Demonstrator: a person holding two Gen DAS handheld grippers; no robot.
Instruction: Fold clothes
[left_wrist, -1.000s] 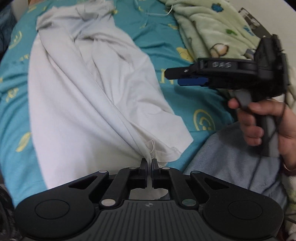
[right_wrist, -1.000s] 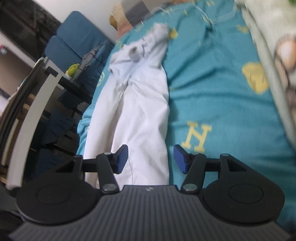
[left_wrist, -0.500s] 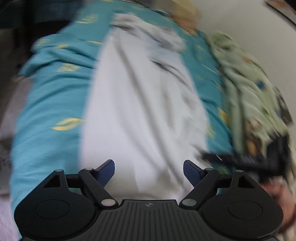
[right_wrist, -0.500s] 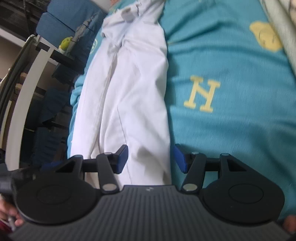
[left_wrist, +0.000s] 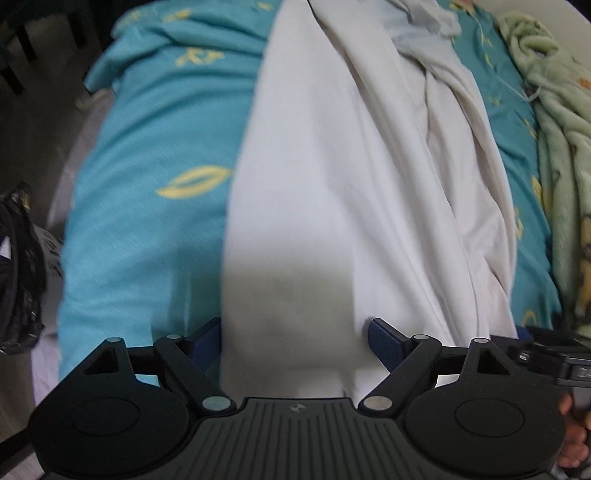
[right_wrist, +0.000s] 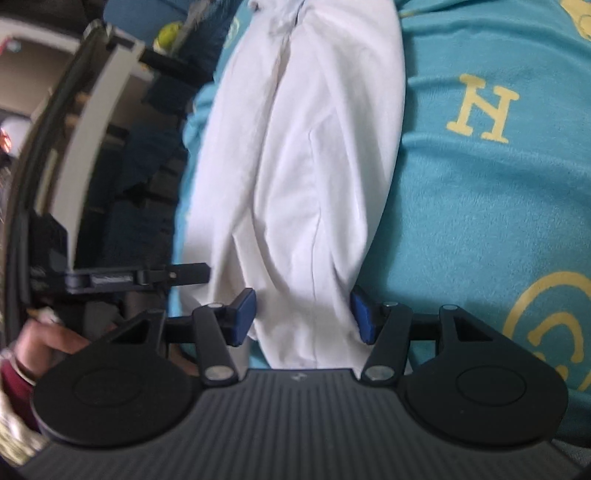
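Fingers (left_wrist: 388, 338) apart over white garment (left_wrist: 332, 184), teal sheet (left_wrist: 147, 166)

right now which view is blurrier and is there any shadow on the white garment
Left wrist view: soft with motion blur, and a grey shadow falls on the white garment just ahead of the open left tool. Right wrist view: sharper at centre, left edge smeared and bent by the fisheye.

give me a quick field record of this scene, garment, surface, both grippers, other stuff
garment: white garment, lying lengthwise, creased, partly folded
surface: teal bedspread with yellow print
left gripper: open, jaws either side of the near hem
right gripper: open, jaws straddling the near end
other: green blanket along the far side of the bed
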